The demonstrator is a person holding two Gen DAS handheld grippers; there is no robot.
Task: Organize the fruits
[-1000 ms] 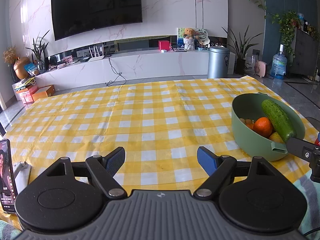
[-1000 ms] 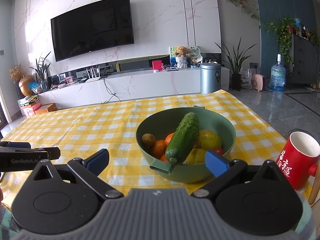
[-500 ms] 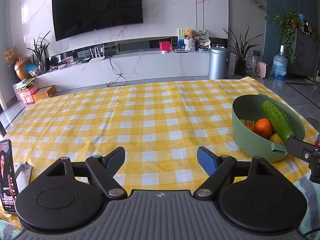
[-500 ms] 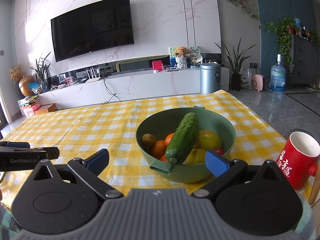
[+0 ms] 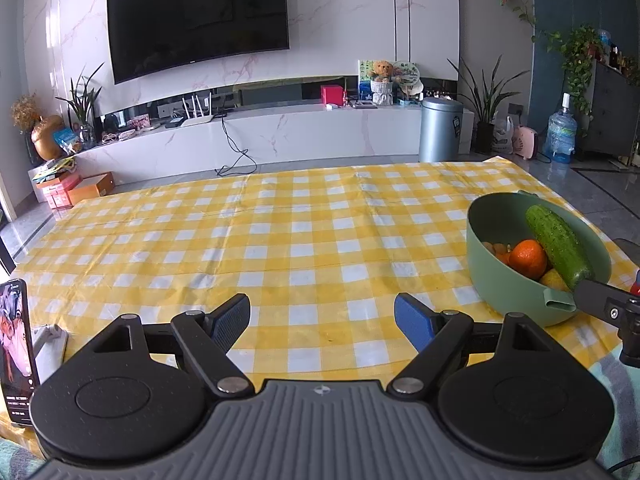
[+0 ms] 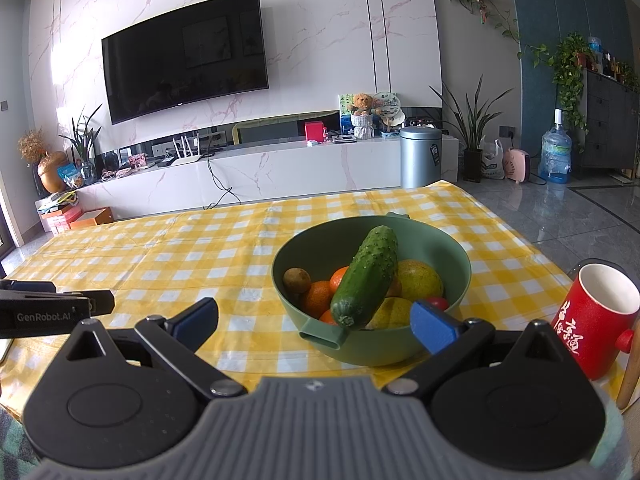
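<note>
A green bowl [image 6: 452,248] stands on the yellow checked tablecloth [image 6: 200,264], right in front of my right gripper [image 6: 316,320]. A cucumber [image 6: 366,276] leans over its near rim on top of oranges [image 6: 316,298], a small brown fruit [image 6: 297,280], yellow-green fruits [image 6: 420,280] and a red one [image 6: 437,303]. That gripper is open and holds nothing. In the left wrist view the bowl [image 5: 500,280] sits at the right, with the cucumber [image 5: 558,246] and an orange [image 5: 528,259] showing. My left gripper [image 5: 322,318] is open over bare cloth, well left of the bowl.
A red mug [image 6: 596,320] stands right of the bowl near the table's edge. A phone [image 5: 16,352] is propped at the near left corner. Each gripper's side pokes into the other's view. A TV wall, cabinet and bin lie beyond the table.
</note>
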